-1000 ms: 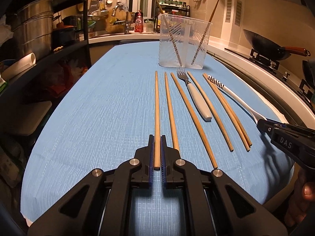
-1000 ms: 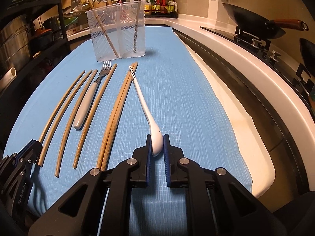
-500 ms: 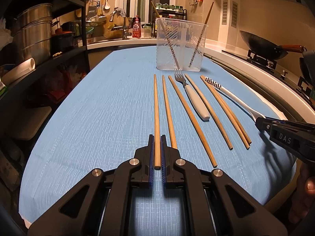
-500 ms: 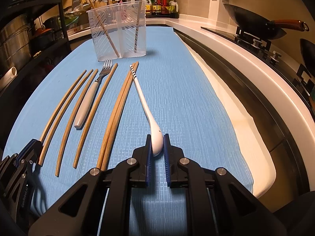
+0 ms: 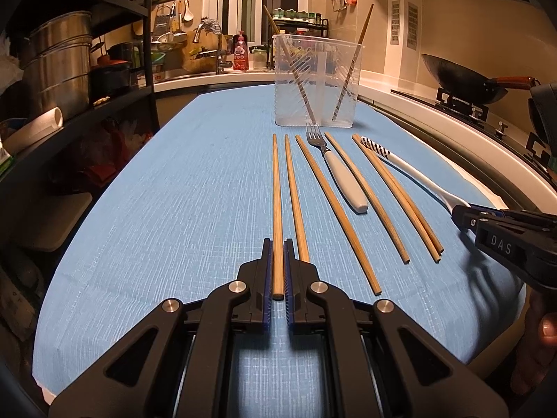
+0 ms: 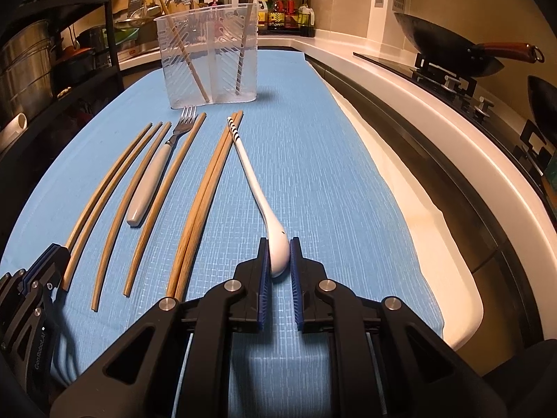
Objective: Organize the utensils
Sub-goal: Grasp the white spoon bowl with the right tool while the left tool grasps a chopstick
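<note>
My left gripper [image 5: 277, 244] is shut on the near end of the leftmost wooden chopstick [image 5: 277, 209], which lies on the blue cloth [image 5: 174, 209]. My right gripper [image 6: 279, 242] is shut on the bowl of a white spoon [image 6: 257, 195] with a striped handle tip. Between them lie several more chopsticks [image 5: 330, 209] and a fork [image 5: 343, 181] with a pale handle. A clear plastic utensil holder [image 5: 316, 80] stands at the far end of the cloth with a chopstick leaning in each compartment. The right gripper [image 5: 459, 214] shows at the left wrist view's right edge.
A black wok [image 6: 449, 48] sits on the stove to the right, past the white counter edge [image 6: 435, 160]. Dark shelving with metal pots [image 5: 59, 73] stands along the left. A sink and bottles lie beyond the holder. A person's hand [image 5: 543, 348] holds the right gripper.
</note>
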Available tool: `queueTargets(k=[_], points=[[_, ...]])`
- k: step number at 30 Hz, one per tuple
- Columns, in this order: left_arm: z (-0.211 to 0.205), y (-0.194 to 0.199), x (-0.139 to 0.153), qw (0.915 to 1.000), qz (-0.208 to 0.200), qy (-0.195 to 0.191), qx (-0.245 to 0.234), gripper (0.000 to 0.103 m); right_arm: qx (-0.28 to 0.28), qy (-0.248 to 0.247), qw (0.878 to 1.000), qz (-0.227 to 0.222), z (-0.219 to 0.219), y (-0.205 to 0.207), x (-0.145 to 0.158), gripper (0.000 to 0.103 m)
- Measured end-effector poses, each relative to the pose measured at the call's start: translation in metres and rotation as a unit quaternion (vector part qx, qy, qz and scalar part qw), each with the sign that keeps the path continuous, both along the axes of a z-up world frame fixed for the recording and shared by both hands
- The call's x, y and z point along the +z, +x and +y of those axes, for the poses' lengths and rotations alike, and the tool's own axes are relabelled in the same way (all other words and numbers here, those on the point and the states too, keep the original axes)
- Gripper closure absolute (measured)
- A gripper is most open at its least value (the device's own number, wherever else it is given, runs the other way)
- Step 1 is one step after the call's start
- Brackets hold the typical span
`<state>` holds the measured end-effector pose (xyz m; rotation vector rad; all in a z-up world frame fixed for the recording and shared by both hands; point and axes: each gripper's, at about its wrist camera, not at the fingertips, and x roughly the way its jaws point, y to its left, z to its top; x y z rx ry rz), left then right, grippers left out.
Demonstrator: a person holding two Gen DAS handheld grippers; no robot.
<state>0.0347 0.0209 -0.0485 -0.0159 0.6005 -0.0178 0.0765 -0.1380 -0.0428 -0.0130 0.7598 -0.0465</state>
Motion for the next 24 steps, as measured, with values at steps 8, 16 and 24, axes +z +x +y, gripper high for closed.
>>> queueTargets(k=[8, 16, 24], points=[[0.0, -0.002, 0.0, 1.0, -0.002, 0.001, -0.002, 0.097, 0.001, 0.003, 1.0, -0.003, -0.001, 0.0, -0.001, 0.092], [0.0, -0.002, 0.0, 1.0, -0.005, -0.007, -0.001, 0.097, 0.003, 0.001, 1.0, -0.006, 0.0, -0.003, -0.001, 0.092], [0.004, -0.009, 0.011, 0.9997, -0.023, -0.004, 0.008, 0.097, -0.002, -0.001, 0.999, -0.037, -0.005, -0.011, 0.013, 0.092]])
